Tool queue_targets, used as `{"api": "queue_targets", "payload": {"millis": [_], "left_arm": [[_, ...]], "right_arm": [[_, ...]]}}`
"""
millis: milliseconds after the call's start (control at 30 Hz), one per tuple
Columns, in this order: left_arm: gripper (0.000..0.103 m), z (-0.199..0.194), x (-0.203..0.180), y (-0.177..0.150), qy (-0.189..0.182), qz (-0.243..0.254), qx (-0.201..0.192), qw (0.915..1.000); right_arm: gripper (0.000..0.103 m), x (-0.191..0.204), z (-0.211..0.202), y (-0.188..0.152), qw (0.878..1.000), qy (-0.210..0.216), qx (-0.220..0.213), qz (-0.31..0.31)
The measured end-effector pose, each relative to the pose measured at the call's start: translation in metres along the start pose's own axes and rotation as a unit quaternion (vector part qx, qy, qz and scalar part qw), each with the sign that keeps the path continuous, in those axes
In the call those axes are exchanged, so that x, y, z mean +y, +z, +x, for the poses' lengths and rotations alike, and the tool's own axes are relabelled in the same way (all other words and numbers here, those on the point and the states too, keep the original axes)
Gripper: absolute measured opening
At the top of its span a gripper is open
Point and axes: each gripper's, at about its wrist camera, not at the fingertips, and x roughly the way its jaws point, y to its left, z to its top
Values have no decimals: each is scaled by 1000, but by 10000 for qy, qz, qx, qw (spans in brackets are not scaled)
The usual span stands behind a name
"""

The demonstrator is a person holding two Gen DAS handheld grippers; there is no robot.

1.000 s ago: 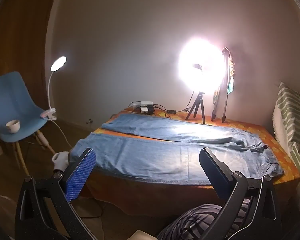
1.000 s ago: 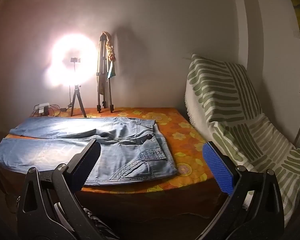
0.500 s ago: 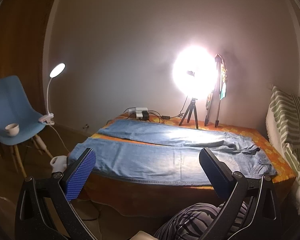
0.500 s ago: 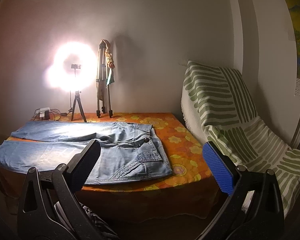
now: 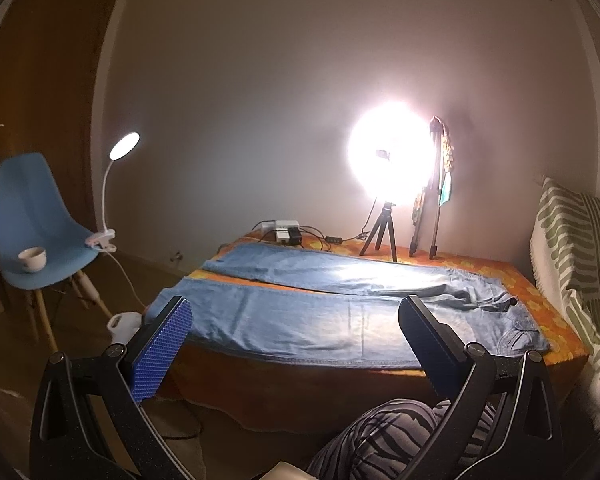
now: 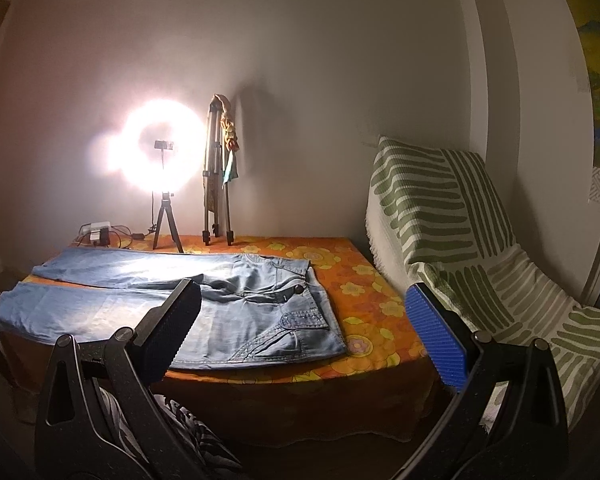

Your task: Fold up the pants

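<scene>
Overhead, nothing is gripped: the left gripper [image 5: 296, 344] and right gripper [image 6: 304, 320] both hang short of the table [image 6: 380, 280] with jaws spread wide. Beyond them the pants [image 6: 172, 304] lie flat and unfolded, legs parted, waistband ahead of the right jaws, hems ahead of the left, apparently placed so each tool can take one end. A ring light [image 6: 163, 156] washes out fabric detail at the far edge.

The room was dim around me. A ring light [image 5: 389, 151] at the table's far edge blew out to white glare, washing the jeans [image 5: 340, 304]; a clip lamp [image 5: 124, 145] glowed weakly. Fisheye bending darkened my frame corners.
</scene>
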Motion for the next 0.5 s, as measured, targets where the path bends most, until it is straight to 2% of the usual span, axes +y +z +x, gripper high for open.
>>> {"api": "queue_targets", "payload": {"millis": [233,500], "left_arm": [[103,-11,0,6,64,61,-141,9999],[103,-9,-2,2,37,102,-77,9999]], "right_arm": [[103,-5,-10,3,9998,47,-126,113],[103,-7,-13,5,9998,45,-148,105]]}}
